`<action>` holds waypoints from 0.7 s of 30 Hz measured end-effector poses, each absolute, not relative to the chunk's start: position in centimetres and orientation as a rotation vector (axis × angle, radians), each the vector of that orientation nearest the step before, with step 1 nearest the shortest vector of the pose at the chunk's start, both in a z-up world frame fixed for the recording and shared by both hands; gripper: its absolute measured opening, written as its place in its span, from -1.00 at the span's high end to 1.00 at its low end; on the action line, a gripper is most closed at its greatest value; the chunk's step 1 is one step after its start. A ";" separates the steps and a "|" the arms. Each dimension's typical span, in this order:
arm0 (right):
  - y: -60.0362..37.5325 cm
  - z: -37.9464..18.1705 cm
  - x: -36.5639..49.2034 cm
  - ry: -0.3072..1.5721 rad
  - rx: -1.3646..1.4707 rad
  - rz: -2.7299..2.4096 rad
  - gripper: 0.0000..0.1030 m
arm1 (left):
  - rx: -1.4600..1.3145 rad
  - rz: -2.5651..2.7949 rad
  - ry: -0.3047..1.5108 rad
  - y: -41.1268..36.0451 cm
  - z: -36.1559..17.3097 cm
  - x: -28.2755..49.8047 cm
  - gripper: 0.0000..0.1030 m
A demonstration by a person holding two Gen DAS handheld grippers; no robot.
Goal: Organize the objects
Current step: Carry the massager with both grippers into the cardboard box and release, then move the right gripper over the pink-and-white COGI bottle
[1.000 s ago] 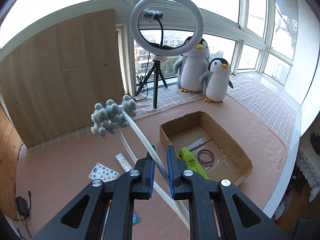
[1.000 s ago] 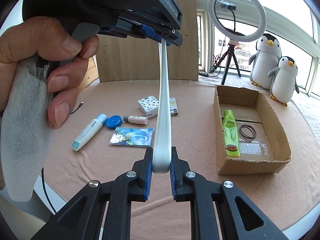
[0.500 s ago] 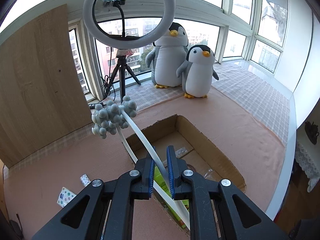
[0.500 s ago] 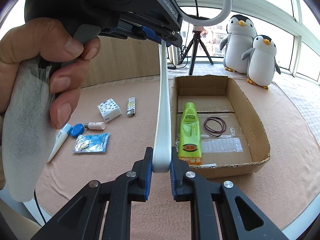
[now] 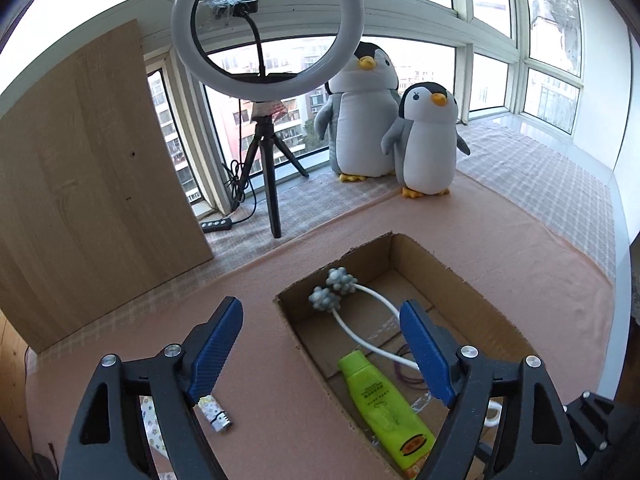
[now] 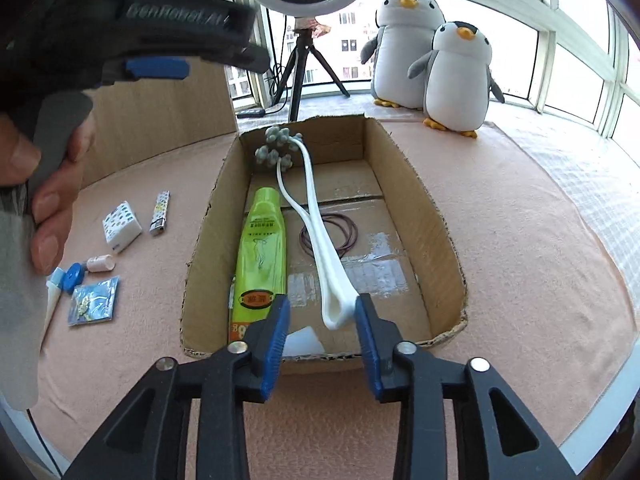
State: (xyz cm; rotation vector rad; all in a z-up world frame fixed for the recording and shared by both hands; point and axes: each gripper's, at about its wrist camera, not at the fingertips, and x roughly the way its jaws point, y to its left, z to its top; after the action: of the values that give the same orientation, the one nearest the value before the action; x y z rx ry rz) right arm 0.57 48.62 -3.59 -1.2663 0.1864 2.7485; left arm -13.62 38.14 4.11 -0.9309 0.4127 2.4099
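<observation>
Box edges: the cardboard box [image 6: 420, 208] stands open-topped on the tabletop [image 6: 520, 240]; its near wall lies just ahead of the right gripper [image 6: 322, 334], its left wall just beside the left gripper [image 5: 320, 344]
Open room: bare tabletop stretches right of the box toward the window ledge; inside, the floor on the right side of the box shows only tape patches
Massager: the white two-armed massager [image 6: 320, 240] lies lengthwise inside the box, its grey knobbed heads against the far-left corner, its looped end near the front wall; it crosses the ring of hair ties [image 6: 348, 232] and lies beside the green tube [image 6: 262, 256]
Right fingers: parting, blue pads either side of the massager's loop but not pressing on it
Left fingers: opening wide, nothing between the pads; they hang over the box's left wall
Loose items: left of the box sit a dotted small box [image 6: 122, 230], a lighter [image 6: 160, 212], a small bottle [image 6: 100, 263], a blue cap [image 6: 73, 277] and a foil packet [image 6: 94, 300]
Hidden or cut off: a hand [image 6: 40, 200] on the left gripper's handle blocks the far-left tabletop; a white tube's end is cut by it; a pale flat piece at the box's front is half hidden behind the right fingers
Room: peach cloth covers the tabletop; a ring light [image 5: 268, 28] on a tripod, two plush penguins [image 5: 384, 120] and a wooden board [image 5: 80, 160] stand before the windows
</observation>
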 end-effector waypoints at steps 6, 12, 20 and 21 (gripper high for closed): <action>46.6 -2.0 0.1 0.169 -1.211 2.812 0.19 | -1.017 2.480 0.426 30.3 2.7 -12.7 -0.62; 41.8 -1.6 -2.0 0.072 -1.260 2.914 0.18 | -1.182 2.637 0.297 18.3 1.1 -11.8 -0.63; 33.4 -4.7 -4.4 -0.033 -1.441 3.008 0.07 | -1.321 2.815 0.110 2.4 -1.0 -8.6 -0.63; 32.4 -5.3 -4.6 -0.031 -1.470 3.009 0.06 | -1.340 2.842 0.094 0.6 -1.1 -8.0 -0.63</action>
State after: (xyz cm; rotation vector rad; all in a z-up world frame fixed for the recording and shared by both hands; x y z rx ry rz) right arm -4.62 32.38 -5.28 -1.4695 -0.0315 3.0095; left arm -7.98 0.64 -1.09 -1.3400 0.0942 2.8416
